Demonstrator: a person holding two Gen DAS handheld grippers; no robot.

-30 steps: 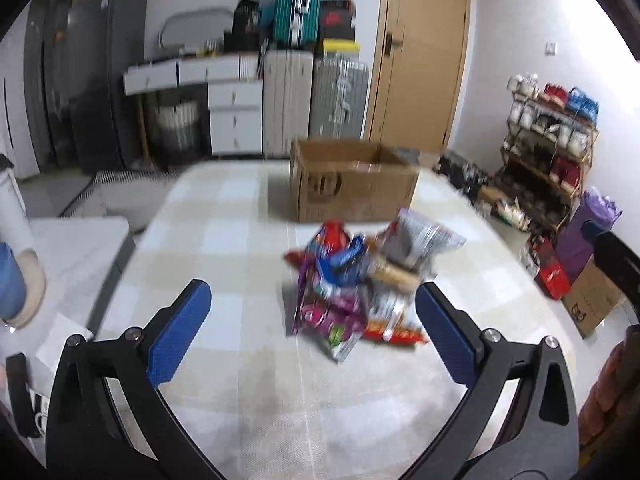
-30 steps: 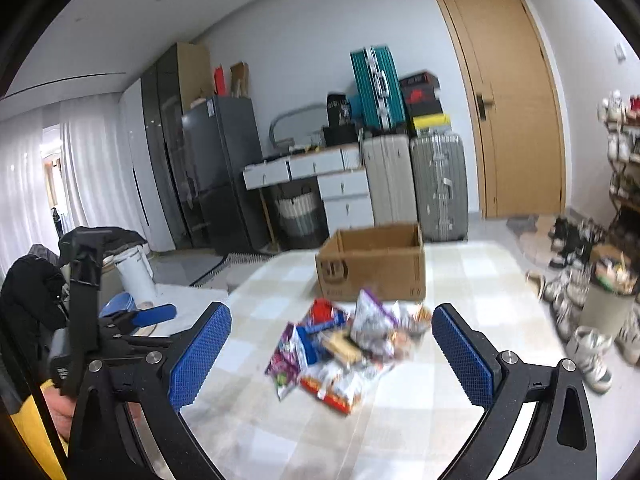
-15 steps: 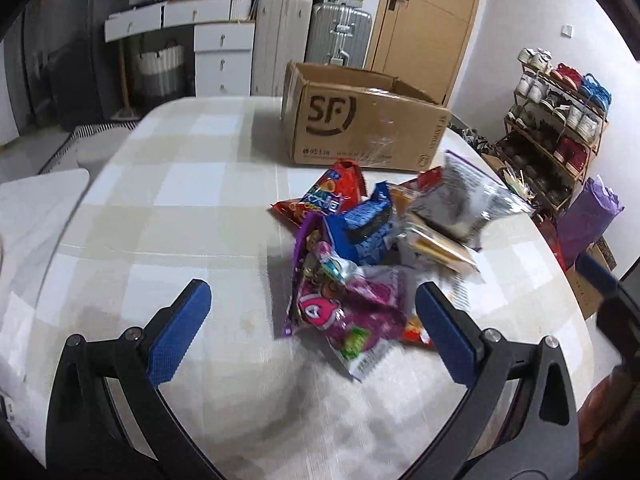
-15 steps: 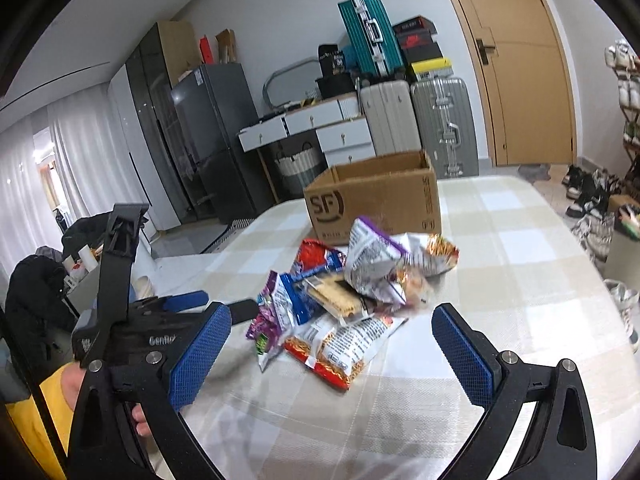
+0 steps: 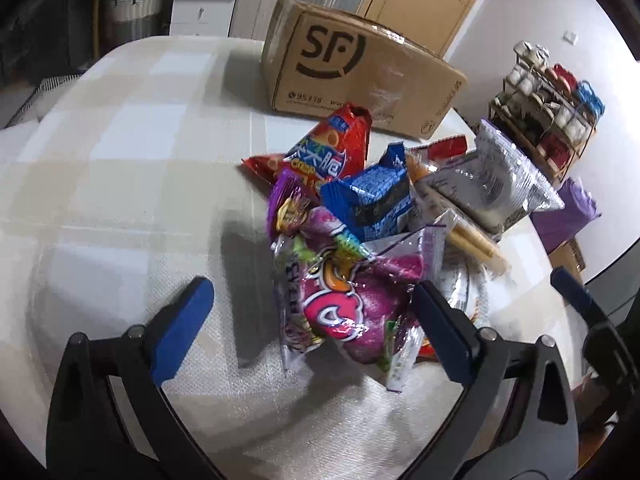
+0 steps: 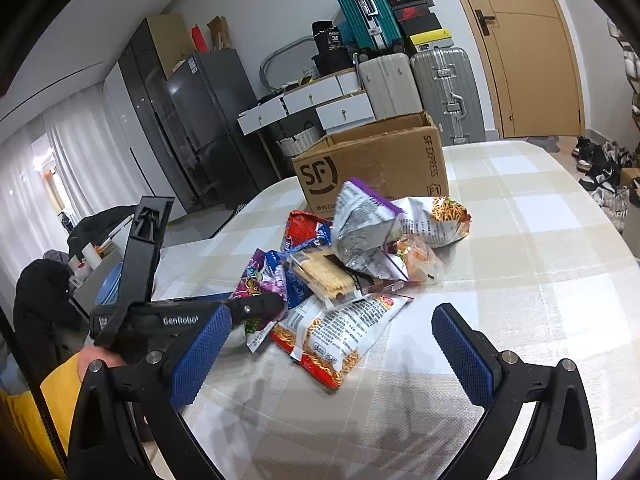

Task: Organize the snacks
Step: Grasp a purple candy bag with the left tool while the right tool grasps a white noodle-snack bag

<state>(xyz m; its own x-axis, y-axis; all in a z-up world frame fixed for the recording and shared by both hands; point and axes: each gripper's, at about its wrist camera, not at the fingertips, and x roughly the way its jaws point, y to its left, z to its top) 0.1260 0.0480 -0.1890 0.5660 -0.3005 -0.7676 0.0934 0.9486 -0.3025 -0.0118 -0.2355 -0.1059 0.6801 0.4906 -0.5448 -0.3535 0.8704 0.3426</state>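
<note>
Your left gripper point(image 5: 310, 316) is closing around the purple snack bag point(image 5: 344, 300), its long axis running away toward the cardboard box point(image 5: 360, 68); your right gripper point(image 6: 332, 344) hangs wide open, empty.

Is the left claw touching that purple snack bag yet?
Cannot tell. In the left wrist view the closing left claw straddles the crinkly purple snack bag; its right pad overlaps the bag's edge, contact unclear.

We see a checked tabletop point(image 6: 540, 240), 2 upright suitcases point(image 6: 416, 84) beside a wooden door point(image 6: 528, 60), a dark fridge point(image 6: 200, 120), and a shoe rack point(image 5: 548, 112).
</note>
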